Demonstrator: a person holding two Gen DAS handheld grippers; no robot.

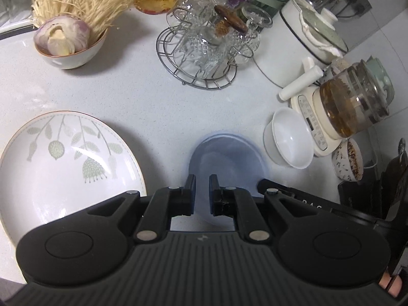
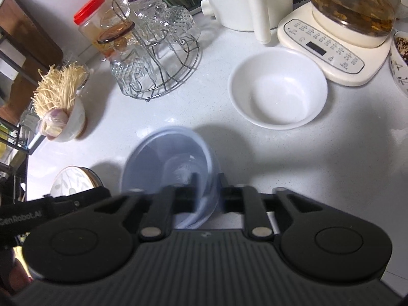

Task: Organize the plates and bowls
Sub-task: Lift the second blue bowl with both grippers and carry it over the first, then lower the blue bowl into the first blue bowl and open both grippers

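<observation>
Biggest thing first: the round white plate with the green leaf print [image 1: 68,165] sits lower left in the left wrist view; the translucent blue plastic bowl [image 2: 169,164] is centre-bottom in the right view; the right gripper [image 2: 207,178] straddles its near rim, jaws spread, not pinching as far as I can tell; the left gripper [image 1: 202,182] is nearly pressed together, apparently on the same rim; the small white bowl [image 2: 278,86] sits upper right, so right's closer.
</observation>
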